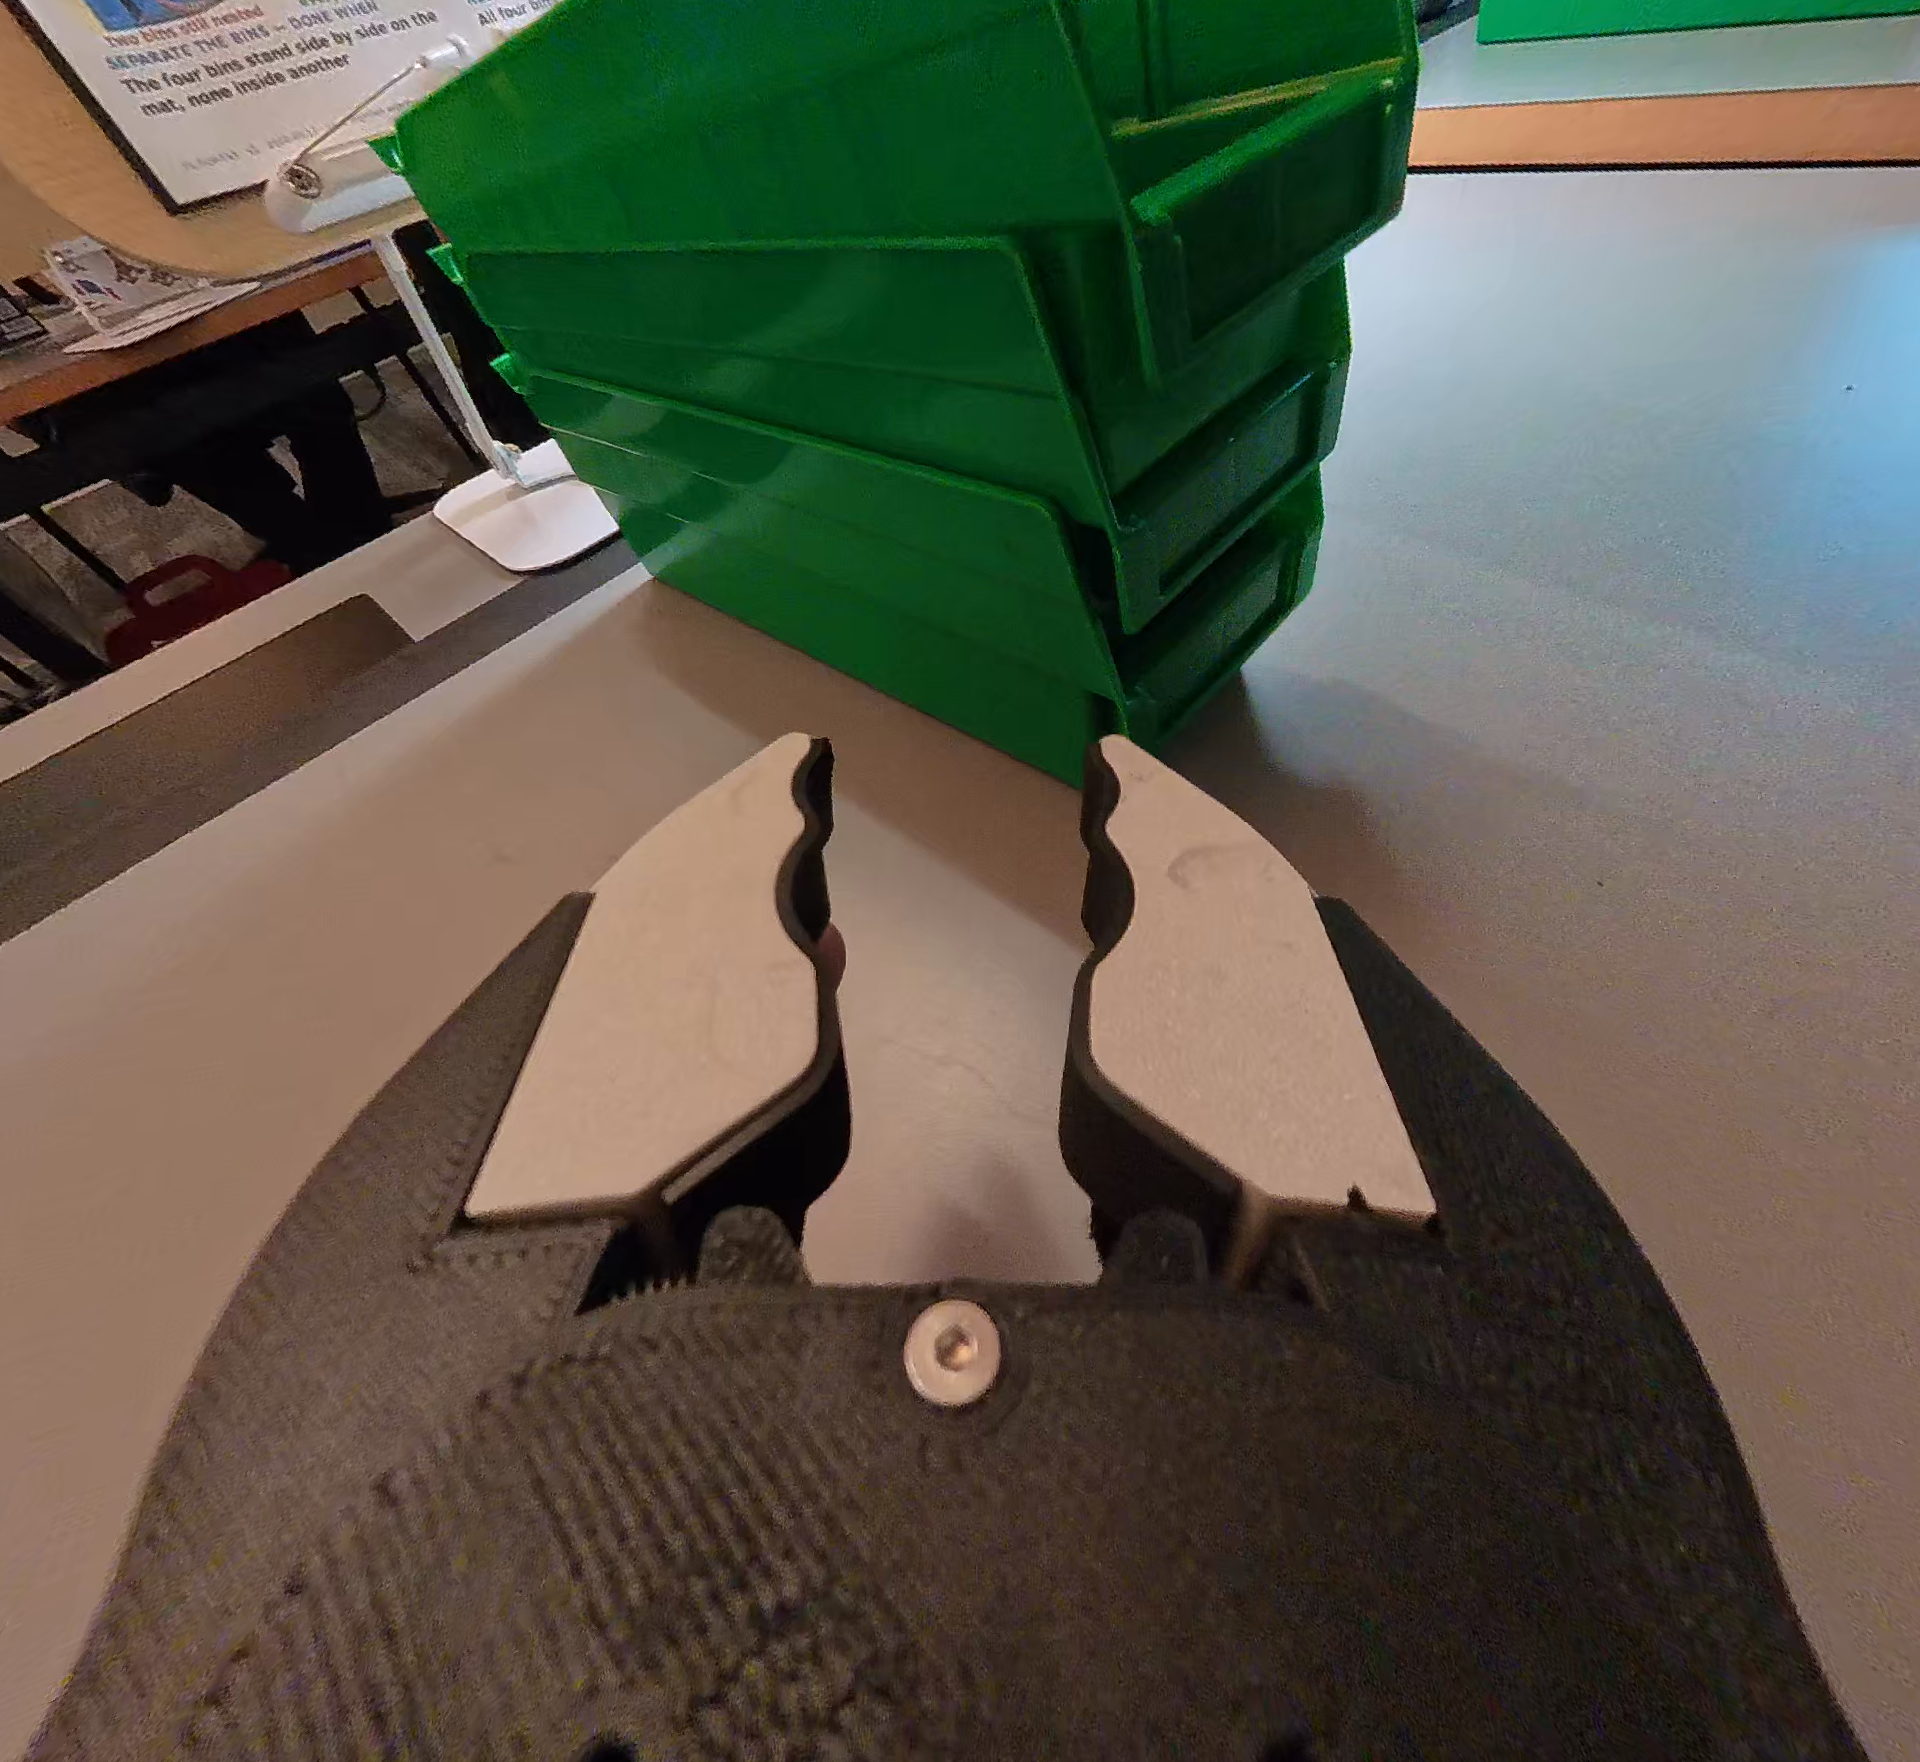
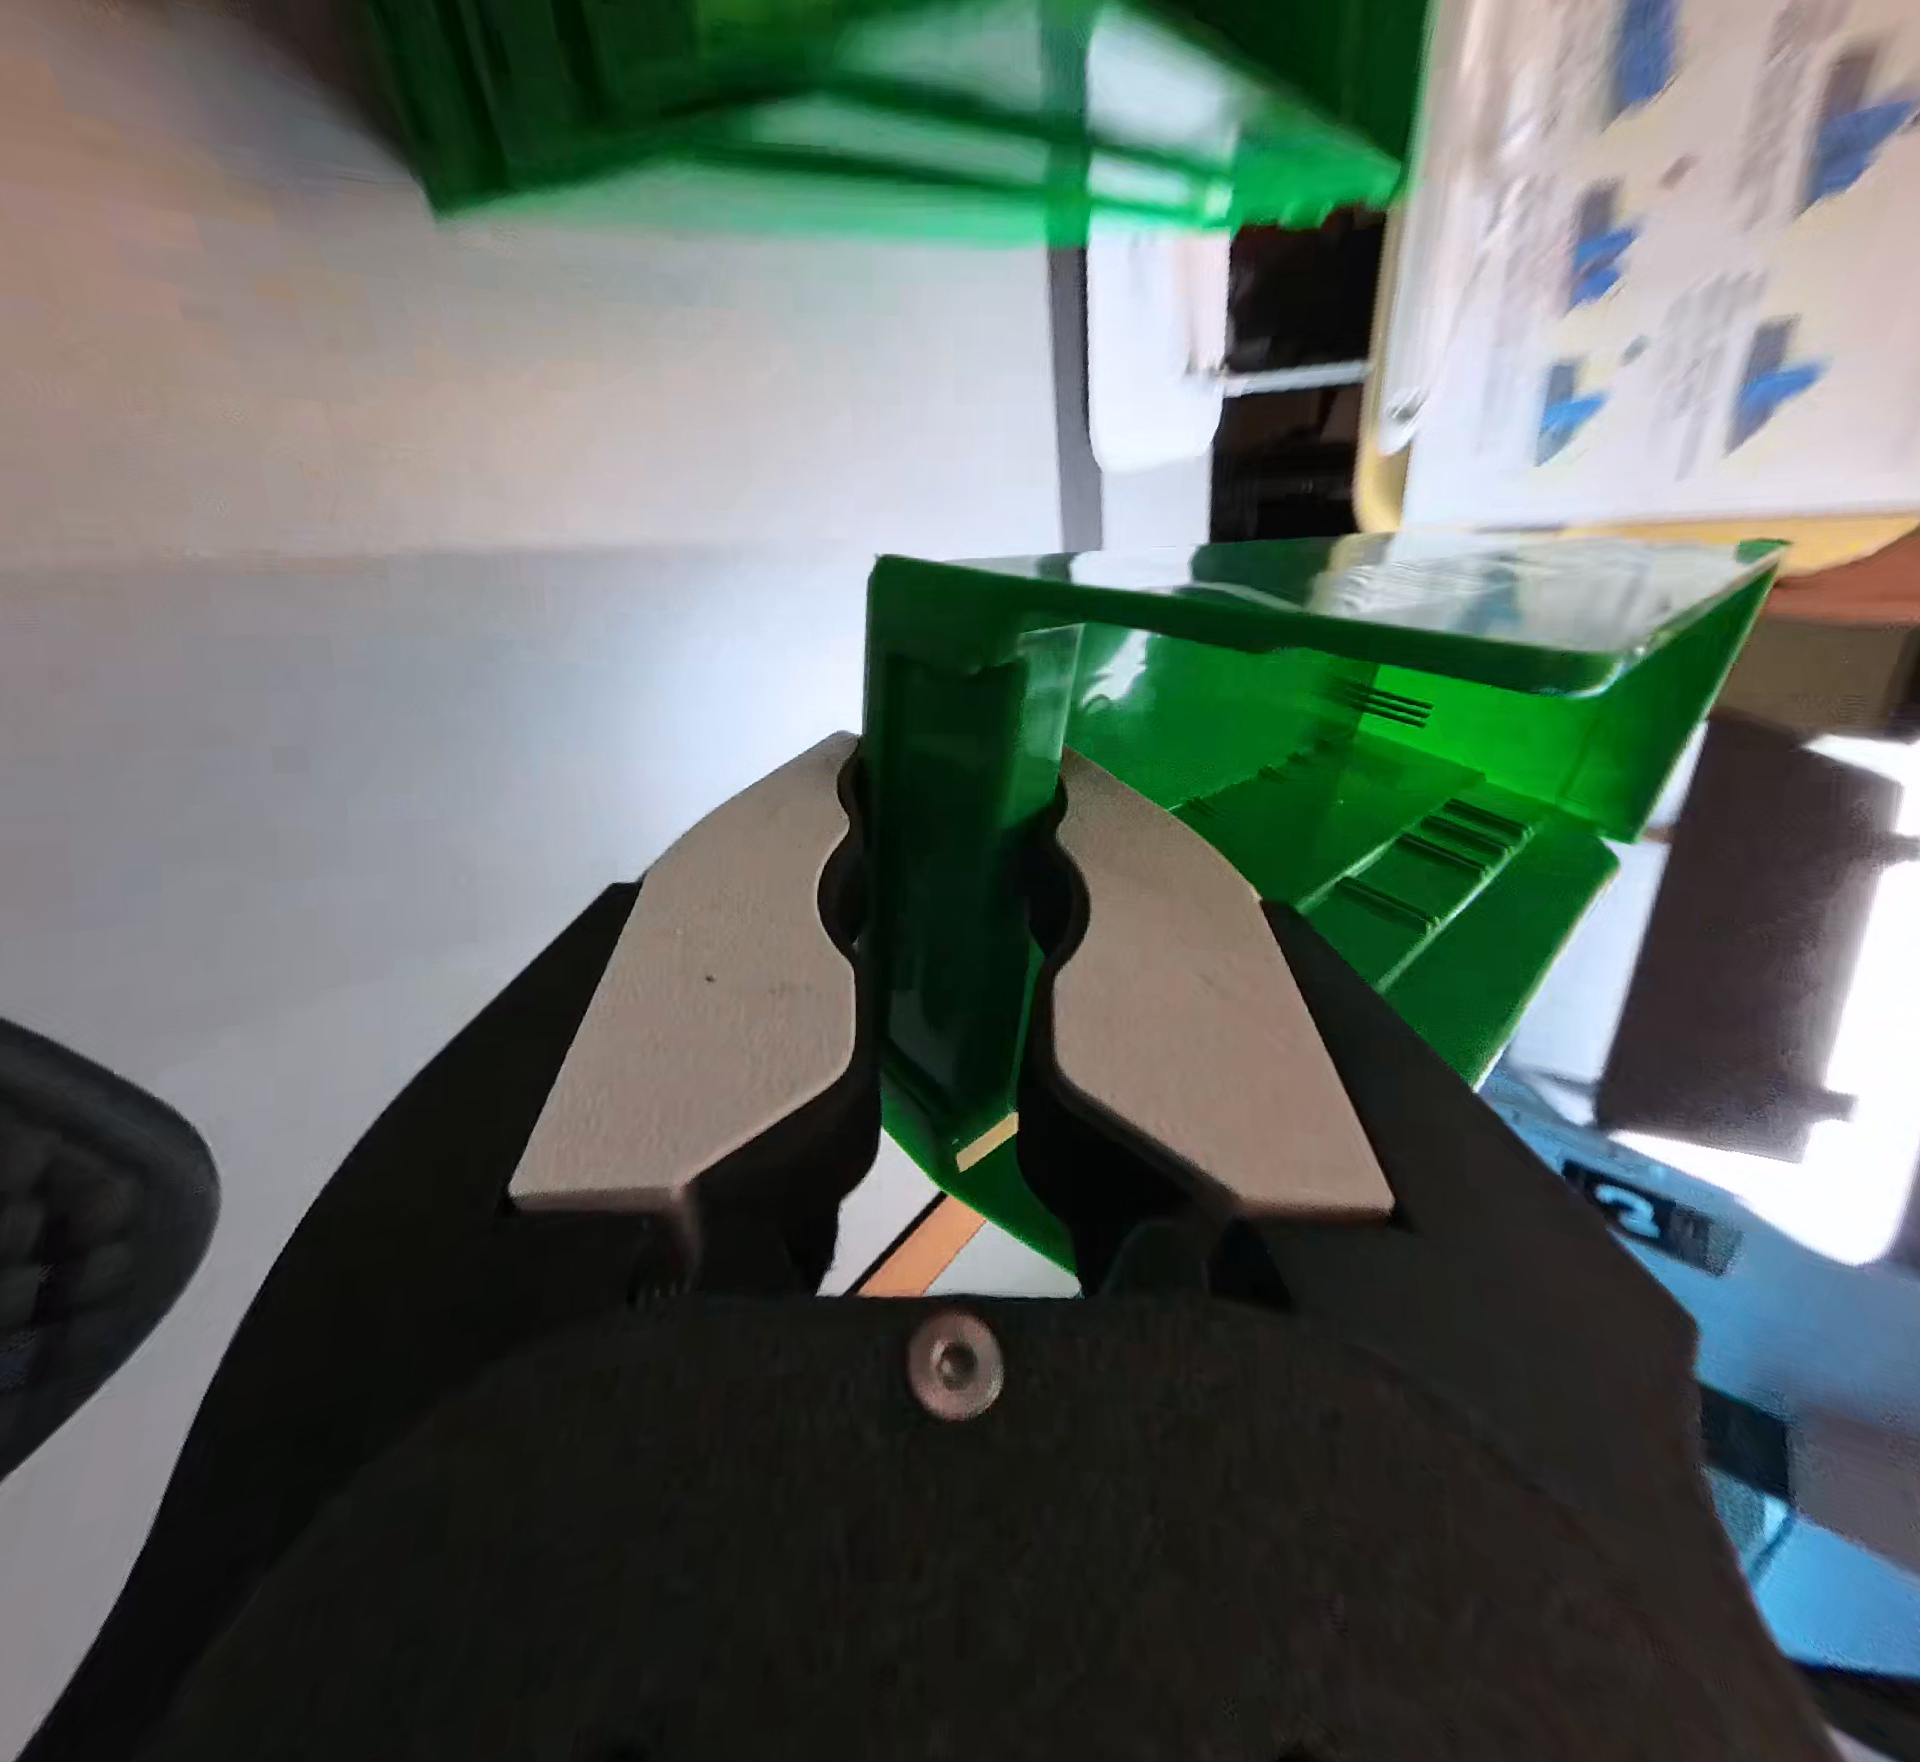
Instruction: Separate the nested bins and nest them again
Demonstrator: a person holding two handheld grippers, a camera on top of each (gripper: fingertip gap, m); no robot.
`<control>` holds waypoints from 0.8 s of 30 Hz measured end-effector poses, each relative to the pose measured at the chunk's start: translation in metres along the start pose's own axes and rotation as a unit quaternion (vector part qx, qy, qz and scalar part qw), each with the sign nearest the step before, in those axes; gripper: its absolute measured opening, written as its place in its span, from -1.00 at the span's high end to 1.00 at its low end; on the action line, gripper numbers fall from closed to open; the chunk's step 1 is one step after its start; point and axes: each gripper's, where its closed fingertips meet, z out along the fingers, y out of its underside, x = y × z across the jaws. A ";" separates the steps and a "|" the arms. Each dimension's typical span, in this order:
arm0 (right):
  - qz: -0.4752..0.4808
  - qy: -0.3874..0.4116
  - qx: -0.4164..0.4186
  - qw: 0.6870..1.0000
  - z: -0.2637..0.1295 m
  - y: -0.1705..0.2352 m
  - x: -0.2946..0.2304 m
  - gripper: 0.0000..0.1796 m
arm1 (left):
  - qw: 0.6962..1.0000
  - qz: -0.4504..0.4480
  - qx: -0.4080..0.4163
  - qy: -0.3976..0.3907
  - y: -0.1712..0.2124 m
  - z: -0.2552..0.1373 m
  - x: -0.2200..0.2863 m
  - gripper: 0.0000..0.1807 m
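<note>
Green bins (image 1: 883, 424) stand nested on the table (image 1: 1558, 673), straight ahead of my left gripper (image 1: 956, 767), whose fingers are apart and empty. My right gripper (image 2: 956, 808) is clamped on a tilted bin (image 2: 1351, 736) by its front lip. The stack looks nearer my left. A printed instruction sheet (image 1: 260, 19) stands behind.

Green bins (image 1: 883, 424): stacked nested on tabletop, top one tilted | separate green bin (image 2: 1299, 725): lifted, front lip between jaws
</note>
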 end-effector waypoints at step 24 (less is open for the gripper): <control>-0.091 -0.106 0.013 0.990 0.040 -0.153 -0.006 0.67 | 1.000 -0.010 0.010 0.009 -0.004 -0.004 0.002 0.48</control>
